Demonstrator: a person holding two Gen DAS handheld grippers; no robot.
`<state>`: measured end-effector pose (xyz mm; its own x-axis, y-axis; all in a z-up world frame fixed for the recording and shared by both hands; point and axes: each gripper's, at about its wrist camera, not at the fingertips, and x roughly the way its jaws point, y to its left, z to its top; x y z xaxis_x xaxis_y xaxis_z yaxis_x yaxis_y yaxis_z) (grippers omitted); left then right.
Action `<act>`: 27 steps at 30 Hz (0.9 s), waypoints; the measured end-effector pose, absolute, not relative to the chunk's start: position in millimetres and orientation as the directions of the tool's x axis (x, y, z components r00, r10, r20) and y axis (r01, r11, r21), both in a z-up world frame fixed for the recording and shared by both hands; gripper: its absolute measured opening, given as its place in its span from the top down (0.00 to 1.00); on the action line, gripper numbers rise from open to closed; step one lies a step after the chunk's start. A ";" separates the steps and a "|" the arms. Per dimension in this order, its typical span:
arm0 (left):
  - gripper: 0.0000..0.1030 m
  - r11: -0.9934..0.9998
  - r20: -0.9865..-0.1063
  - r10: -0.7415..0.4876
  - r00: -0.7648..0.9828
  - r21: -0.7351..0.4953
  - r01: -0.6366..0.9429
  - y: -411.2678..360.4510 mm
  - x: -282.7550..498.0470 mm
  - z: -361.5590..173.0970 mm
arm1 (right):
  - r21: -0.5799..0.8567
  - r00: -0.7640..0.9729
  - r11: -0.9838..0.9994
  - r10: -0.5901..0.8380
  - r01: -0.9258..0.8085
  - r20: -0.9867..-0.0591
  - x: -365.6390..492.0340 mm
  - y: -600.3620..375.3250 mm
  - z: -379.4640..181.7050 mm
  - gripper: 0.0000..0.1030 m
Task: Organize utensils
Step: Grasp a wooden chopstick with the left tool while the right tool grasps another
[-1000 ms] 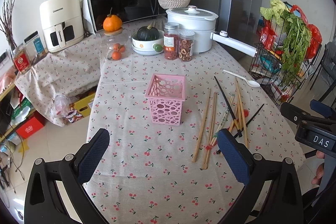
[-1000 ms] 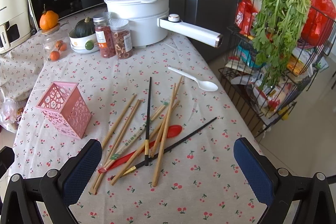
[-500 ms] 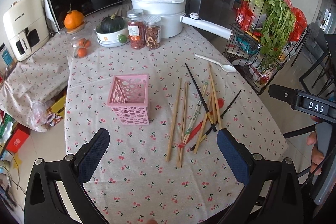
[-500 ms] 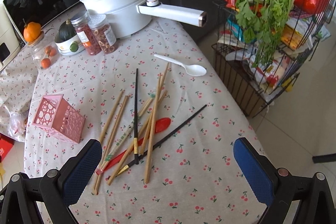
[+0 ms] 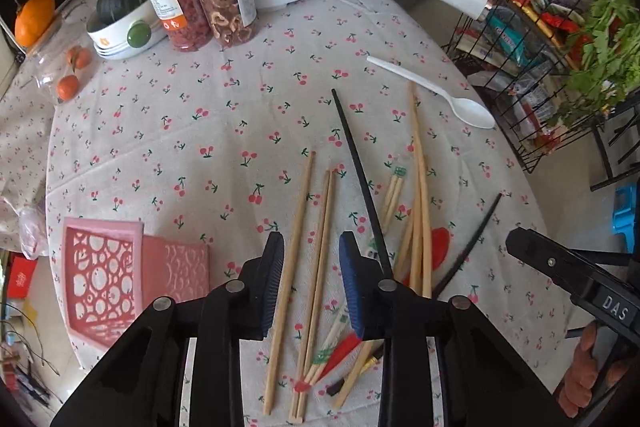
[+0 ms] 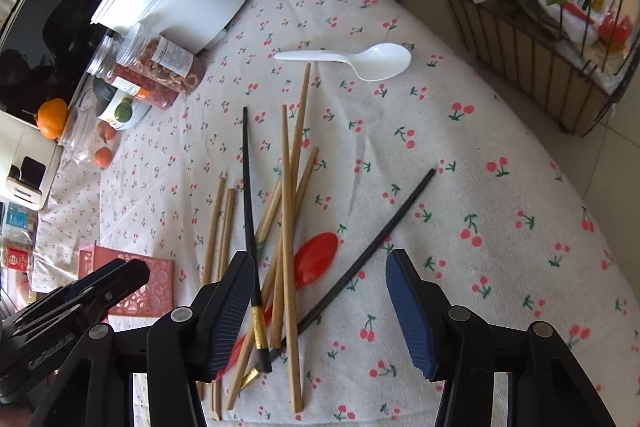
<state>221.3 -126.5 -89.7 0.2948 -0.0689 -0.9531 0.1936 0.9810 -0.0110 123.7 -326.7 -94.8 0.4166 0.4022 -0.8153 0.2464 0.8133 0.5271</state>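
While the basket [image 5: 108,283] lies tipped on its side at the left edge of the counter [image 5: 208,115], everything else is best placed from it. Just right of the basket hangs the left gripper [image 5: 311,255], its jaws narrowed but apart, straddling three pale chopsticks [image 5: 316,227] without touching them as far as I can tell. Those sticks run lengthwise away from the camera, in line with the jaws, so closing should pinch them across their width. Farther right of the basket lies the tangle: a black chopstick [image 5: 360,179], more wooden sticks [image 5: 418,195] crossing a red spoon [image 5: 438,247], then a second black chopstick [image 5: 472,243] angled outward. Farthest from the basket, toward the wire rack [image 5: 532,75], sits the white spoon [image 5: 440,93].

The right gripper [image 6: 320,311] hovers over the tangle with its jaws wide apart, holding nothing. My judgement is that the left is nearer the three pale sticks and the right nearer the crossed pile.

Only the right view shows the gold band on the black chopstick and the red spoon's bowl [image 6: 316,257] largely in the open; only the left view shows the basket's open mouth facing the camera and the jars [image 5: 200,7] behind.
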 end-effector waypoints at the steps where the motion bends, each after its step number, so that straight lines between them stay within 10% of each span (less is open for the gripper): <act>1: 0.77 0.983 -0.955 -0.055 0.290 0.000 0.186 -126.9 230.2 -98.8 | 0.530 0.410 0.811 0.408 0.249 -0.816 129.1 -328.2 -100.8 0.47; 21: 0.95 0.966 -0.959 0.007 0.284 0.080 0.247 -135.2 247.0 -139.0 | 0.686 0.423 0.693 0.566 0.220 -0.708 182.6 -318.0 -150.3 0.53; 27: 0.95 0.968 -0.939 -0.045 0.340 0.044 0.248 -116.6 213.8 -110.7 | 0.683 0.396 0.705 0.581 0.192 -0.711 191.8 -301.6 -160.6 0.90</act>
